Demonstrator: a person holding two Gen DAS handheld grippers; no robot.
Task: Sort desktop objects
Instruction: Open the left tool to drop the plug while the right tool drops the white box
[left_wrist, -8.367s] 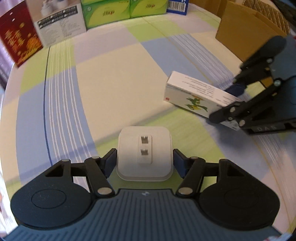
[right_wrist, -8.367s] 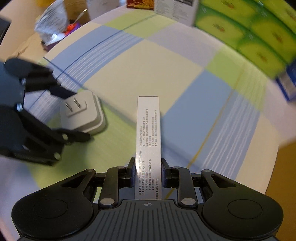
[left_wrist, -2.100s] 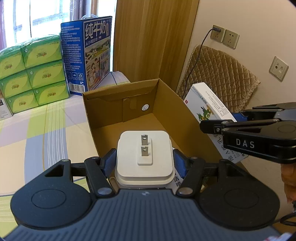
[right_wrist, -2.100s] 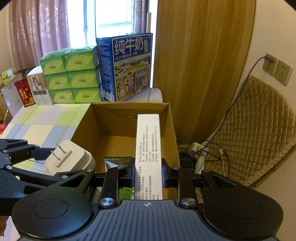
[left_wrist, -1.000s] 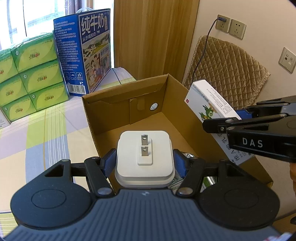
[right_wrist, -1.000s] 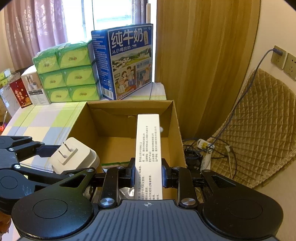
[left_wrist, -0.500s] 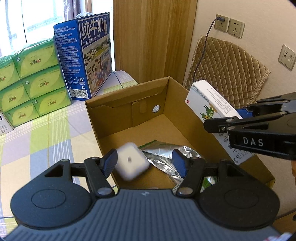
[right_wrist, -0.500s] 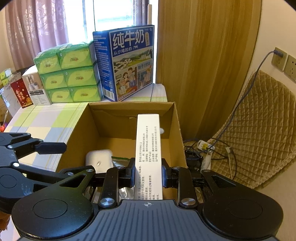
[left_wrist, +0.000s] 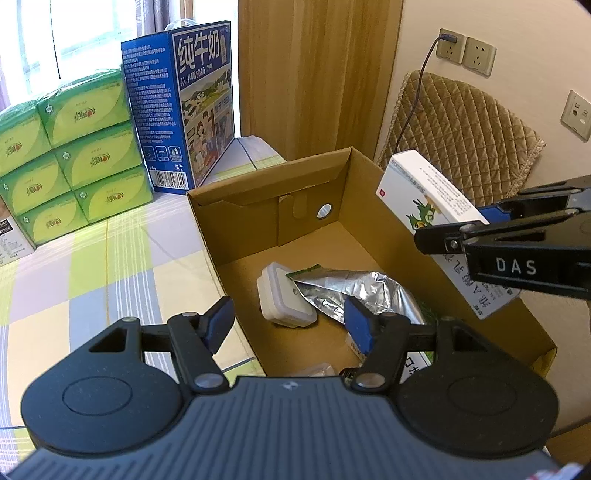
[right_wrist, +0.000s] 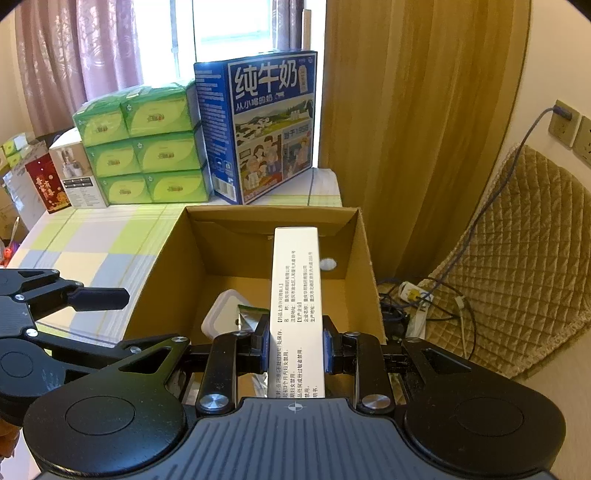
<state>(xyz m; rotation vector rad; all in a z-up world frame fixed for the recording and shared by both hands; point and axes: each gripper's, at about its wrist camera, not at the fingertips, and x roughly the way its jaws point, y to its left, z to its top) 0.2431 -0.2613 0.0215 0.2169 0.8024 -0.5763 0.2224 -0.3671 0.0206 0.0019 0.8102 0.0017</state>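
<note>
The left gripper (left_wrist: 288, 321) is wide open and holds nothing; it hangs over the near left edge of the cardboard box (left_wrist: 240, 206); the white plug (left_wrist: 284, 299) lies on the box floor, partly under the tip of a shiny silver bag (left_wrist: 354, 291).

The right gripper (right_wrist: 293, 341) is closed tight on the white medicine box (right_wrist: 295, 280); its blue pads press the two long sides of the medicine box; the medicine box sticks out forward, up in the air above the open cardboard box, and it touches nothing else that I can see.

I think the step now is to put the medicine box in too; to do it well, the right gripper should go lower first, so the medicine box does not fall far and bounce out; it should stay away from the box walls, mostly the right wall, which looks close in the left wrist view; a bare bit of the floor near the back wall, by the round hole (right_wrist: 328, 263), looks like a good spot; then the fingers can open slowly; the left gripper should keep out of the way, because the two are near each other.

The box sits at the end of a table with a checked cloth (right_wrist: 110, 236); green tissue packs (right_wrist: 147, 147) and a blue milk carton (right_wrist: 258, 122) stand behind it.
</note>
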